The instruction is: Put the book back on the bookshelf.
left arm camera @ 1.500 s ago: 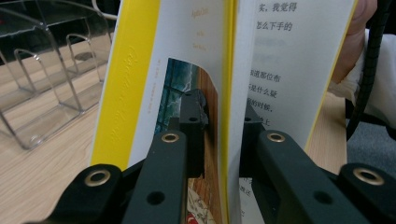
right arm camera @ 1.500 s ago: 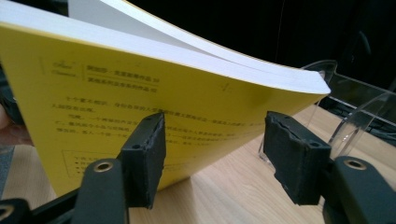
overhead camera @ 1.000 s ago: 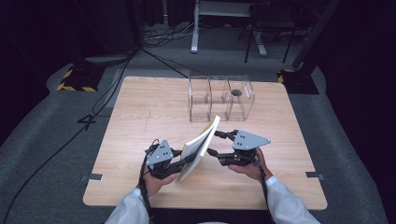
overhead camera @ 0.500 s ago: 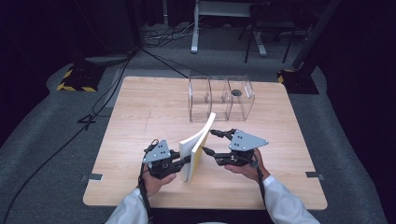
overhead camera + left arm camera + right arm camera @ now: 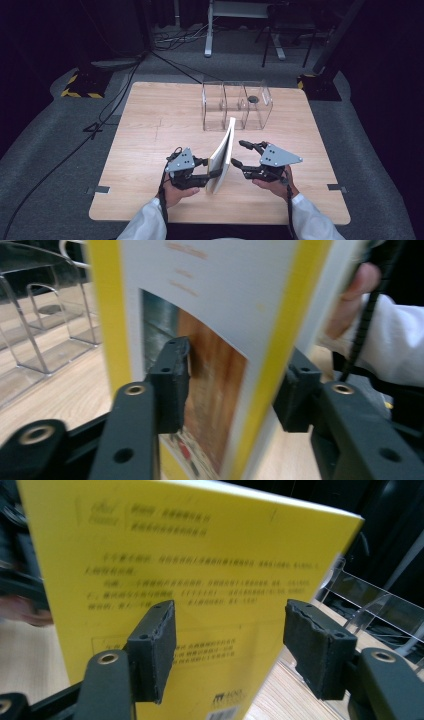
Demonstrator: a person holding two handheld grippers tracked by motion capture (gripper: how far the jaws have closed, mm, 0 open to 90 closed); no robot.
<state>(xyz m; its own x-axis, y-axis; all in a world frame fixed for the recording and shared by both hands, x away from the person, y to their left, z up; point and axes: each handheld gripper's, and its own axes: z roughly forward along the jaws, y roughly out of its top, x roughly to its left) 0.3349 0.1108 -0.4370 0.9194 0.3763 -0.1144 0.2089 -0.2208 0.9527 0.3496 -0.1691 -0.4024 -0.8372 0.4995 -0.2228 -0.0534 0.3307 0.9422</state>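
Observation:
A thin book [image 5: 223,152] with a yellow-edged cover stands nearly upright on the wooden table [image 5: 150,125], between my two grippers. My left gripper [image 5: 209,169] is at its left side. In the left gripper view the book [image 5: 215,300] sits slanted between the jaws of that gripper [image 5: 232,385], which have just been opening and no longer clamp it. My right gripper [image 5: 239,153] is open just right of the book. In the right gripper view its spread jaws [image 5: 230,640] face the yellow back cover [image 5: 200,545] without closing on it.
A clear plastic organizer [image 5: 237,105] with three compartments stands behind the book at the table's far middle. A small dark round thing [image 5: 253,99] lies in its right compartment. Bare wood stretches to the left. Stands and cables lie on the floor beyond.
The book has swung from a lean toward the left to nearly upright. The left gripper's jaws have opened on it. Both hands shifted slightly.

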